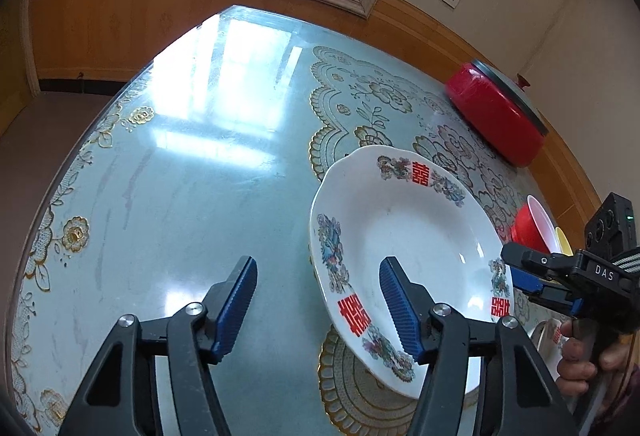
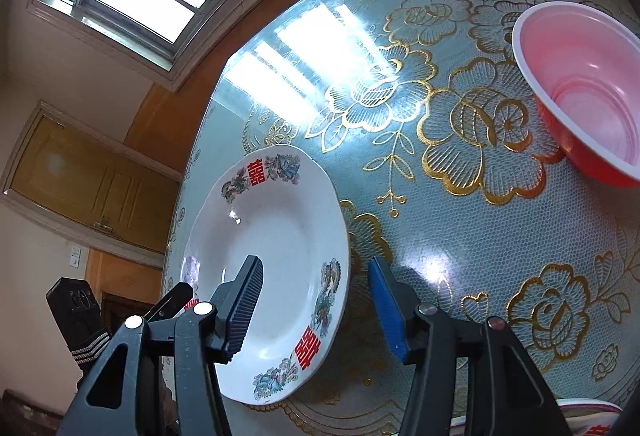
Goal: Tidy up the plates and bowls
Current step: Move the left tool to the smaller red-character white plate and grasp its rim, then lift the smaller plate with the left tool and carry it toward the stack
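Two tools are hanging over a white plate [image 1: 404,256] with red characters and floral prints on its rim, which is lying on the desk [image 1: 180,176], a glossy pale-green surface with gold flower patterns. Seen from the left wrist, the left tool [image 1: 318,310] is standing about half open with nothing between its blue pads; its right finger [image 1: 400,310] is showing over the plate's near rim and its left finger is over bare desk beside the plate. Seen from the right wrist, the right tool [image 2: 314,310] is likewise standing about half open and gripping nothing, with the plate's near-right rim showing in the gap between its fingers; whether a pad is touching the rim cannot be told. A hand [image 1: 588,356] is gripping the right tool's handle to the right of the plate. A red bowl [image 2: 584,96] with a pale pink inside is sitting beyond the plate to its right, well apart from it. A red pot [image 1: 496,116] with a lid is resting farther beyond the plate, near the desk's edge.
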`<state>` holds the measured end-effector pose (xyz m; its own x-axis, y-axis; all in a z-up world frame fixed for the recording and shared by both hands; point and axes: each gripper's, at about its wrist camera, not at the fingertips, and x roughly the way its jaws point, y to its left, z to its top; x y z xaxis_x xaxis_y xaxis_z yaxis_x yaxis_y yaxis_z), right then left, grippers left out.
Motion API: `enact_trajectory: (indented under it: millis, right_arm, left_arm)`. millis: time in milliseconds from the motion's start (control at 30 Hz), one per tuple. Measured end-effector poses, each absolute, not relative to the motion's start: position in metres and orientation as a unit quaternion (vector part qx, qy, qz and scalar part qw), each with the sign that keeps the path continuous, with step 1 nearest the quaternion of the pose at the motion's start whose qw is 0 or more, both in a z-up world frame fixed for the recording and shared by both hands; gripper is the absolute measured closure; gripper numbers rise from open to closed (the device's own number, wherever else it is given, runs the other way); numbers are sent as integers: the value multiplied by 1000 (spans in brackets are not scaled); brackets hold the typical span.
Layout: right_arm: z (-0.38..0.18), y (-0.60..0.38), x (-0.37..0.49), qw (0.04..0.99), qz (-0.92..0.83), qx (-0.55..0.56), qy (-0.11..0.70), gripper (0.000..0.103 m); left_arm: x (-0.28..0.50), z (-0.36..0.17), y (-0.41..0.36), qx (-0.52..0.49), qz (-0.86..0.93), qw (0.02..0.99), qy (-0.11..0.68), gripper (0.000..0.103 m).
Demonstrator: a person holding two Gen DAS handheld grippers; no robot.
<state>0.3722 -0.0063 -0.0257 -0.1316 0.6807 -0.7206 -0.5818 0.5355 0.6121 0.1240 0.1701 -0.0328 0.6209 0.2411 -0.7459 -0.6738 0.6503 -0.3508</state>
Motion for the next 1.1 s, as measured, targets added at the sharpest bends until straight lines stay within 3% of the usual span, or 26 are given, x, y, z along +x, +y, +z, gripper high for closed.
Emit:
enact_trajectory:
  millis: [167,567,700,833,967,1100]
  right_arm:
    - [-27,-6,371,655,483,43,579,48]
    - [-32,0,366,661,482,24,574,48]
    - [-33,5,365,663,481,12,573,54]
    - [-35,11,364,664,483,-1,571,68]
    - [-40,17,363,659,484,-10,575,74]
    - [-45,19,365,659,486,-7,575,78]
  left_arm:
    - [131,-36,174,-322,261,843,342,51]
    - [146,-41,180,-309,265,842,355,54]
    - [152,-43,182,-306,262,842,359,58]
    - [159,-46,184,-302,263,840,365,66]
    - [166,-47,183,-300,248,845,367,75]
    - [165,-51,186,-312,236,849,354,78]
